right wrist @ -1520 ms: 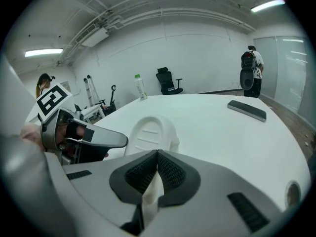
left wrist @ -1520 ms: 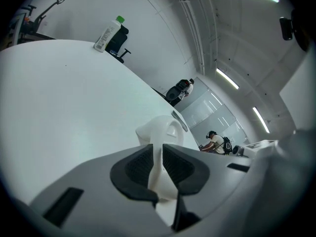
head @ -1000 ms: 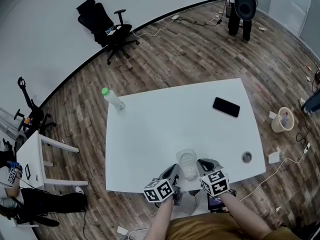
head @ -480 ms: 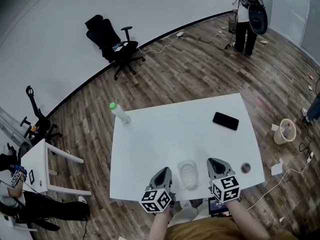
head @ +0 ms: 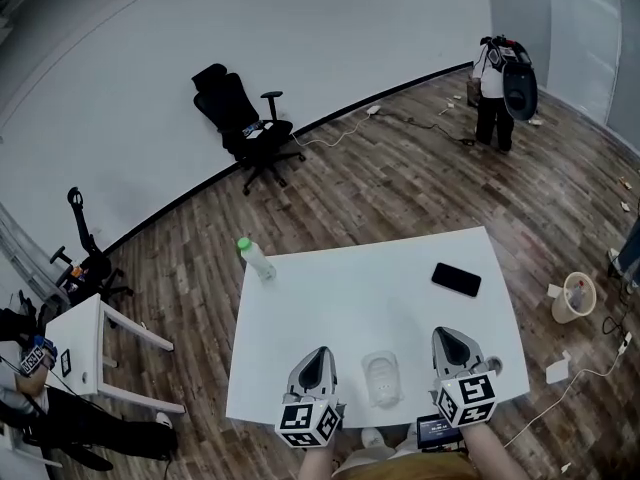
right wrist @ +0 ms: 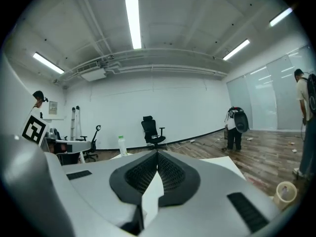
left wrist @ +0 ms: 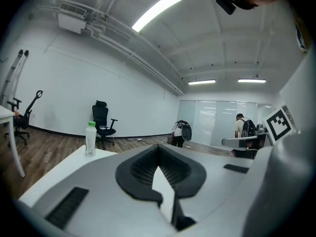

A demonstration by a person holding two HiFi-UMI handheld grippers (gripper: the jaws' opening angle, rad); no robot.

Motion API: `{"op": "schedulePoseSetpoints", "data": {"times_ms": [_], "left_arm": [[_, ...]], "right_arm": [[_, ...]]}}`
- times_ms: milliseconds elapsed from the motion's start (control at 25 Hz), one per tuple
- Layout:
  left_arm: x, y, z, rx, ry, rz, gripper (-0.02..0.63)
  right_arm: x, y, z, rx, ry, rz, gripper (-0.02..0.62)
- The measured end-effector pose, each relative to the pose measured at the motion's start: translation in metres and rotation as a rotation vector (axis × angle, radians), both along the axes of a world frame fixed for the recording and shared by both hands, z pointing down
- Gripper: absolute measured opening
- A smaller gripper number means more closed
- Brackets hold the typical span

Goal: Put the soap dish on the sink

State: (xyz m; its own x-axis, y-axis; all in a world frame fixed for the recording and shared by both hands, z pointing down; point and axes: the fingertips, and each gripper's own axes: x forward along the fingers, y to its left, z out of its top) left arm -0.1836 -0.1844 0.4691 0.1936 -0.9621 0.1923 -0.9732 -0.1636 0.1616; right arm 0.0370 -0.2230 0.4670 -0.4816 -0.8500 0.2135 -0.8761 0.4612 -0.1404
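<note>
1. Cut off: the forearms behind both grippers run out of the bottom edge of the head view, and the hands are covered by the marker cubes.
2. The lower half of each gripper view is filled by the gripper's own grey body, so the near edge of the table (head: 340,298) is hidden there.
3. A small round object (head: 497,365) at the table's right near corner is partly covered by the right gripper (head: 447,334) and is too small to be named.
4. A dark device with a lit screen (head: 437,430) is seen only in part below the table edge.
5. Soap dish (head: 381,379) – clear, pale plastic with rounded corners. It is hard to separate from the white tabletop, and its inner detail cannot be made out.
6. The dish is lying on the table close to the near edge, between the two grippers and apart from both.
7. Left gripper (left wrist: 158,154) – the black pads are pressed together and nothing is pinched.
8. On the right gripper the pads are likewise closed tip to tip, with nothing held.
9. Also on the table: a black phone (head: 456,279) toward the right far side and a bottle with a green cap (head: 256,258) at the left far corner, both well apart from the dish.
10. Background: a black office chair (head: 245,128) is placed by the wall, and a person with a backpack (head: 497,83) is seen far right.
</note>
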Motion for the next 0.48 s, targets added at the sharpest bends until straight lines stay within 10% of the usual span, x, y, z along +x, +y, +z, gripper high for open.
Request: {"op": "schedulePoseSetpoints", "data": {"times_ms": [480], "left_arm": [[0.002, 0.005, -0.059, 0.153, -0.082, -0.024, 0.006]], "right_arm": [[-0.01, 0.016, -0.065, 0.266, 0.092, -0.011, 0.009]]}}
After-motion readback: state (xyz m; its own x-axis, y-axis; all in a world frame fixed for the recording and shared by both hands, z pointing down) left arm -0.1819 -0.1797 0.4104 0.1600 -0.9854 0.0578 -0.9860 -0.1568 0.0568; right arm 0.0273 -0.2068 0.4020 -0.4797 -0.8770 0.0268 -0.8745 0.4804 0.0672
